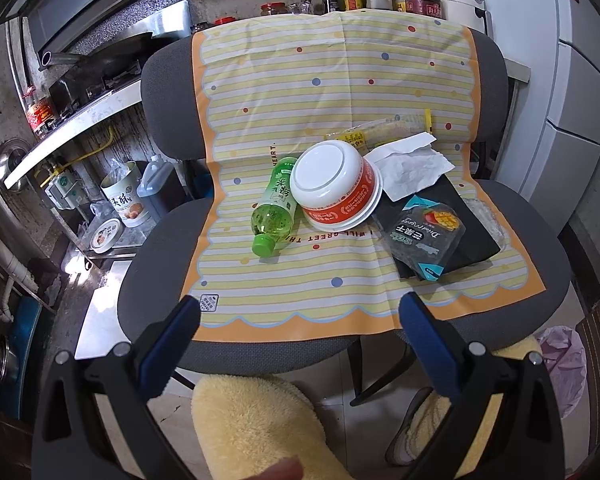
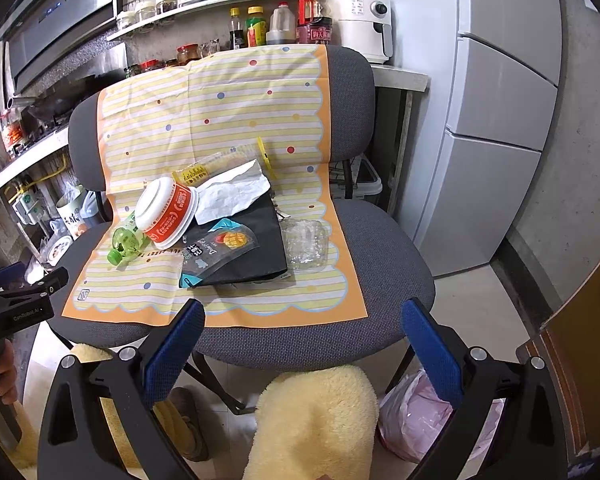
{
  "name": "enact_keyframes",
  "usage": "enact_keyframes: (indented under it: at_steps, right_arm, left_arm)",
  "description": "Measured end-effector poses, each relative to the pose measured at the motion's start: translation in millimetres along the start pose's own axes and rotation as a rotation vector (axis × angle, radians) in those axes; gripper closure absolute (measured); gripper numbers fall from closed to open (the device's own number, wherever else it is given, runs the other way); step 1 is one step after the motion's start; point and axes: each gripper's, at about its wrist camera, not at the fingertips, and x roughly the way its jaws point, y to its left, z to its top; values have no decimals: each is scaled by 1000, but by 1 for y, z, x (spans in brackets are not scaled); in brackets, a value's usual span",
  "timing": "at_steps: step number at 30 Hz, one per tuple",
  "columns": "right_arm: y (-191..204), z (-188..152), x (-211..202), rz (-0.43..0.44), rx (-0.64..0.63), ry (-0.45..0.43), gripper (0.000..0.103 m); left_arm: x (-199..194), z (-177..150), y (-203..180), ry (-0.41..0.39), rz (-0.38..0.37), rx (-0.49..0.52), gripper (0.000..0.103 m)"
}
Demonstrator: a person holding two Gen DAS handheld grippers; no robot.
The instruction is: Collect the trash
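Note:
Trash lies on a striped yellow cloth (image 1: 332, 92) (image 2: 204, 120) over a grey chair seat. There is a green bottle (image 1: 274, 206) (image 2: 125, 243) on its side, an upturned red-and-white bowl (image 1: 336, 186) (image 2: 166, 212), a crumpled white tissue (image 1: 410, 168) (image 2: 232, 194), a dried-mango pouch (image 1: 426, 236) (image 2: 216, 250) on a black bag (image 1: 470, 226) (image 2: 266, 240), a yellow wrapper (image 1: 380, 130) (image 2: 214, 166) and a clear plastic container (image 2: 306, 244). My left gripper (image 1: 300, 320) and right gripper (image 2: 302, 322) are both open and empty, in front of the seat's near edge.
A pink-lined trash bin (image 2: 424, 416) (image 1: 562, 364) stands on the floor at the right under the chair. Yellow fluffy slippers (image 1: 256, 428) (image 2: 316, 420) are below. A stove counter (image 1: 72, 120) is at left, a fridge (image 2: 500, 120) at right, a cardboard box (image 2: 576, 360) at far right.

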Motion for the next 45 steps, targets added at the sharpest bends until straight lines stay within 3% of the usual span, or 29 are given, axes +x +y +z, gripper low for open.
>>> enact_keyframes:
  at_steps: [45]
  right_arm:
    - [-2,0,2,-7,2,9,6]
  left_arm:
    - [-1,0,3,0,3,-5,6]
